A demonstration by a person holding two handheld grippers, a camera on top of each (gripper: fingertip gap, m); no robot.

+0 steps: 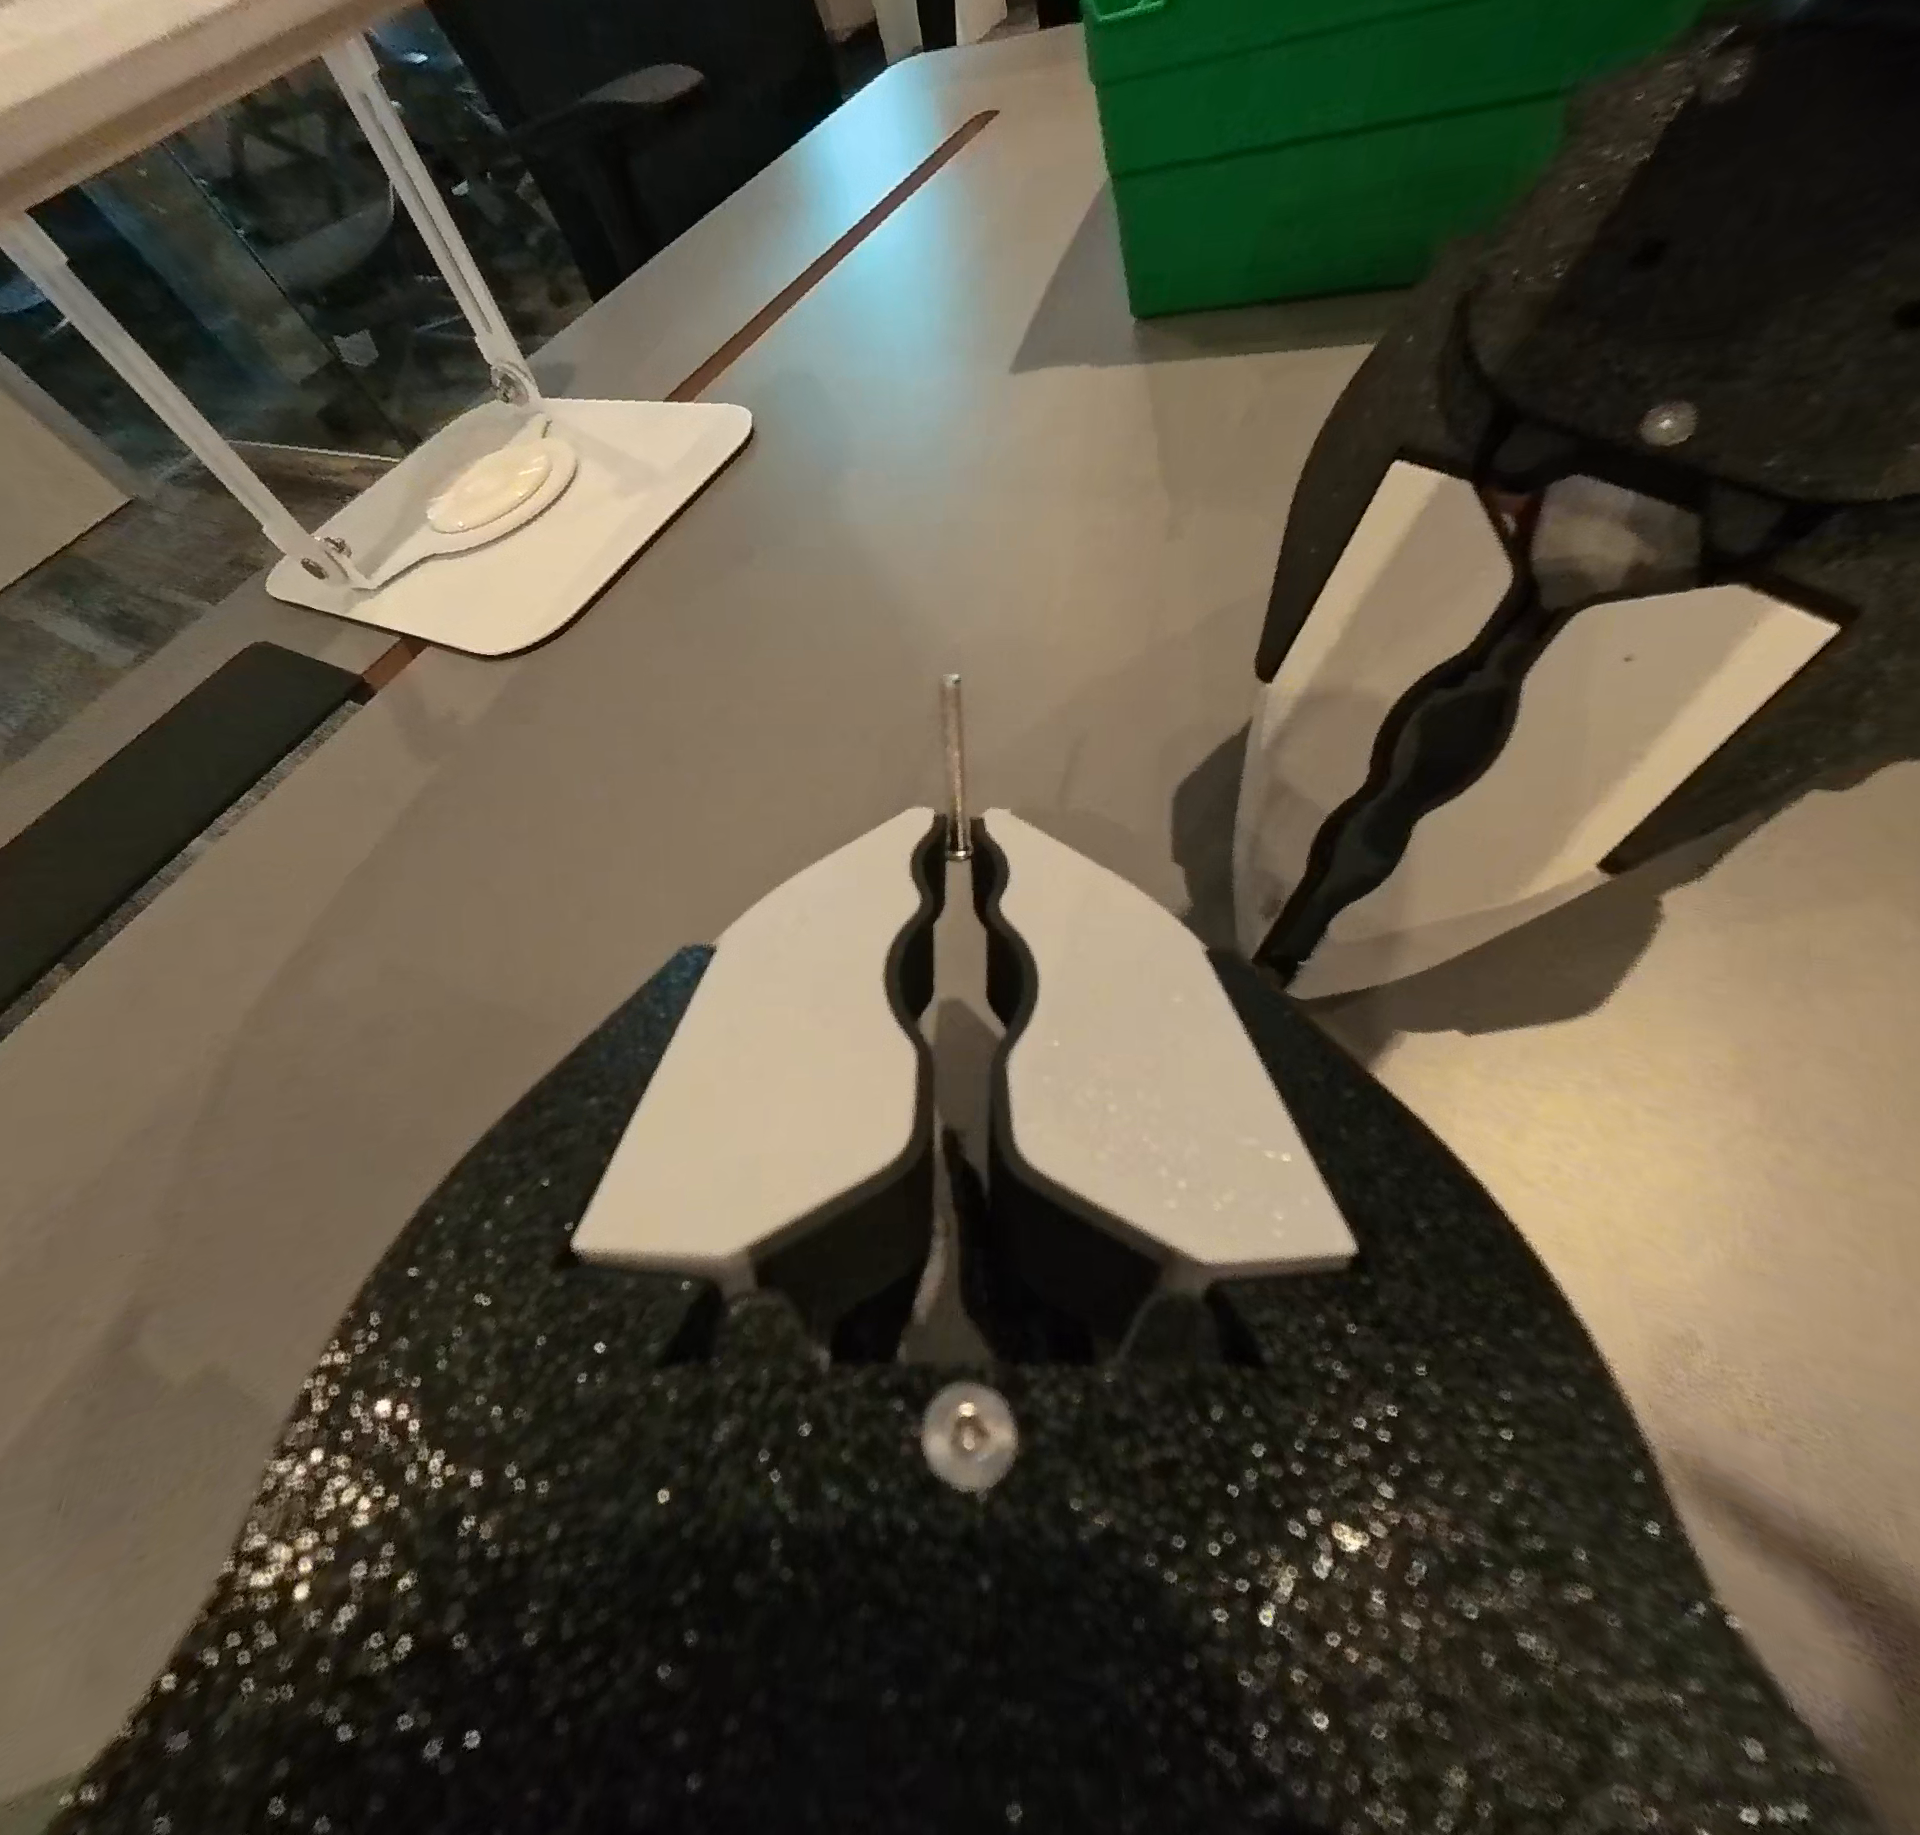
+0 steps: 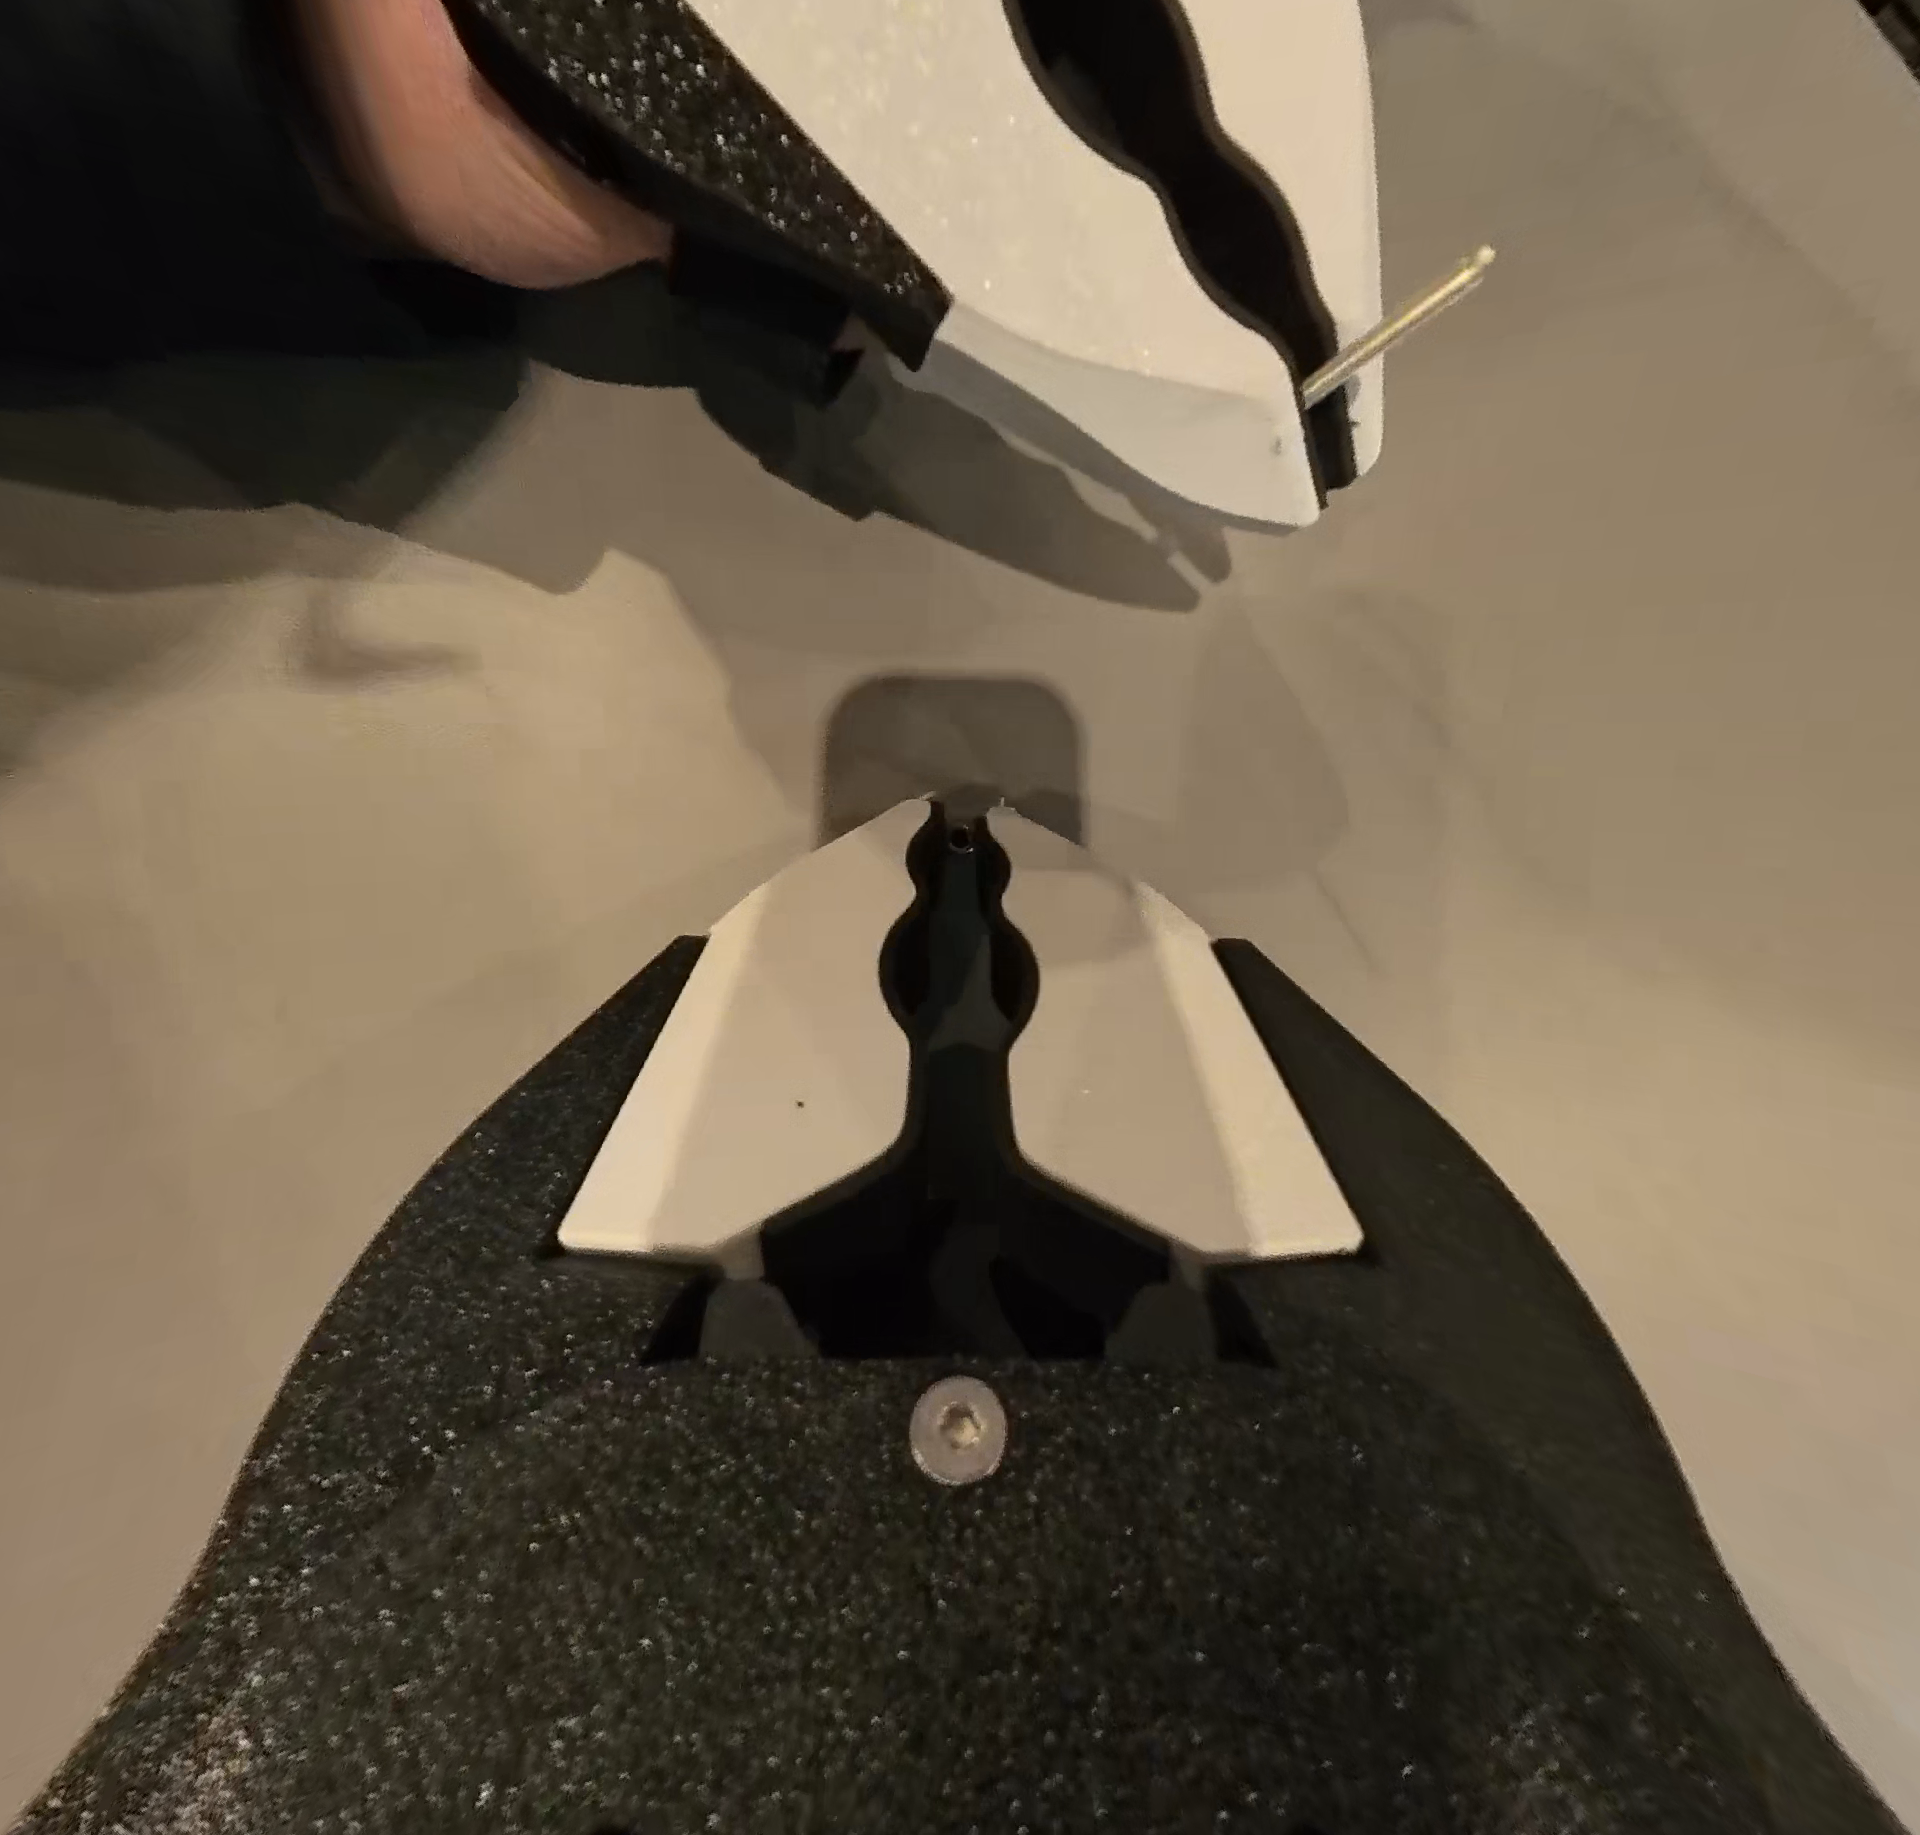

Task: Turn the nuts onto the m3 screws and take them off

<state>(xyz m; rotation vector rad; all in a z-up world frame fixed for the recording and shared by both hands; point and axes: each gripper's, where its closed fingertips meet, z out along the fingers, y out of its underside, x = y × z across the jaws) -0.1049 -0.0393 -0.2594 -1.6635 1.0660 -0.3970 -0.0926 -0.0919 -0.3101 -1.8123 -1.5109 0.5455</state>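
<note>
Left wrist view: a thin, silvery metal screw (image 1: 951, 746) sticks straight out ahead from the tips of the left gripper (image 1: 958, 829), its shaft bare along the visible length. Its near end sits between the two white fingers with wavy black pads, which are drawn nearly together and pinch it. Below lies a smooth grey table (image 1: 727, 746). At the far right edge of the table stands a set of green plastic bins (image 1: 1351, 123); what is inside them cannot be seen from here. To the left rests the flat white base of a stand (image 1: 520, 528), with slim white legs rising to a pale board above. The right gripper (image 1: 1283, 938) comes in from the upper right, angled downward, its tips at or just above the table to the right of the screw, fingers close together.

Right wrist view: the right gripper (image 2: 961, 819) points down at the grey table, over a rounded-square grey patch (image 2: 956, 736). Its white fingers stand almost together, and a tiny dark nut (image 2: 963, 836) with a hole sits pinched between the black pads at the tips. Above, the left gripper (image 2: 1325, 435) reaches in from the upper left, the screw (image 2: 1403, 325) slanting out to the right from its closed tips. A person's hand (image 2: 468, 175) shows behind it, with a dark sleeve.
</note>
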